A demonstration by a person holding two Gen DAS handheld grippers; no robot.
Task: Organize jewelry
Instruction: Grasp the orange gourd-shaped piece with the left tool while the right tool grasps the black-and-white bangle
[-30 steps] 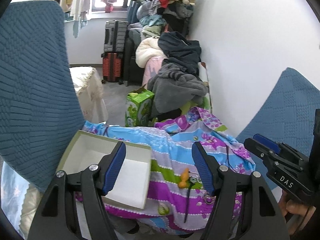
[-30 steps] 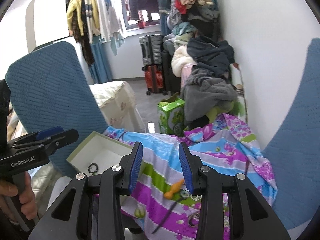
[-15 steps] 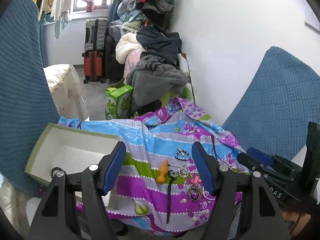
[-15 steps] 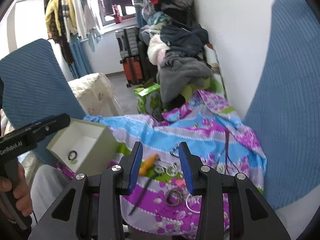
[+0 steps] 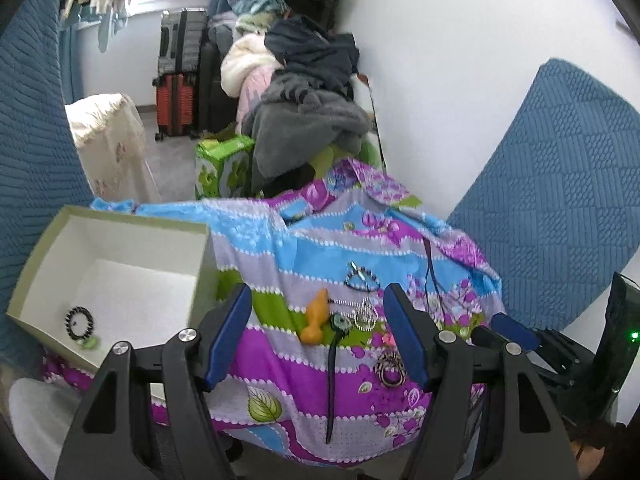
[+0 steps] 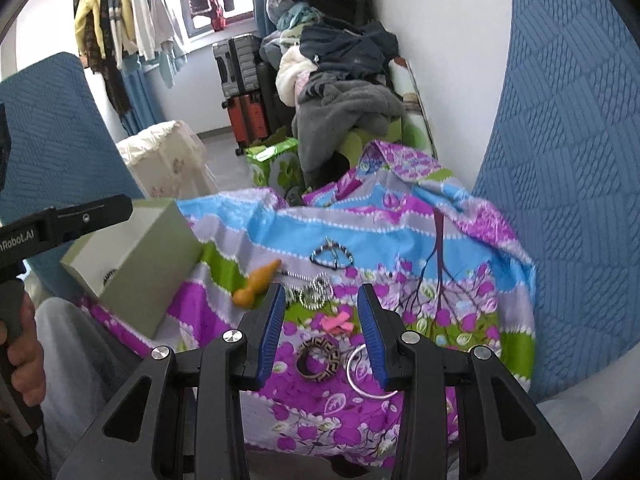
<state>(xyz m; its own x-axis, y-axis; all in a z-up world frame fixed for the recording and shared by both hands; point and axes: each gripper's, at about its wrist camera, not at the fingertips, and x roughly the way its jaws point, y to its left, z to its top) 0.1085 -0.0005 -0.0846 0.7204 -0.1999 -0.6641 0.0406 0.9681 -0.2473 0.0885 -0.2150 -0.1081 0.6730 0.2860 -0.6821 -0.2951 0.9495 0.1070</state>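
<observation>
Jewelry lies on a flowered cloth (image 5: pixel 288 240): an orange pendant (image 5: pixel 316 316) on a dark cord, a beaded bracelet (image 5: pixel 362 278), a silver chain piece (image 5: pixel 365 314), a patterned ring (image 6: pixel 319 359), a silver bangle (image 6: pixel 362 376) and a pink clip (image 6: pixel 335 322). An open pale green box (image 5: pixel 120 224) at the left holds a black bead bracelet (image 5: pixel 80 322). My left gripper (image 5: pixel 318 334) is open and empty above the cloth. My right gripper (image 6: pixel 322 330) is open and empty, over the pink clip and patterned ring.
Blue quilted cushions (image 5: pixel 560 184) stand at both sides. A white wall (image 5: pixel 440 60) is at the right. Behind the cloth are a green carton (image 5: pixel 222 164), a heap of clothes (image 5: pixel 304 92), suitcases (image 5: pixel 180 80) and a cream covered stand (image 5: pixel 108 136).
Both views have swung right, away from the box and over the jewelry. The right gripper has come closer to the ring and bangle. Both grippers stay open.
</observation>
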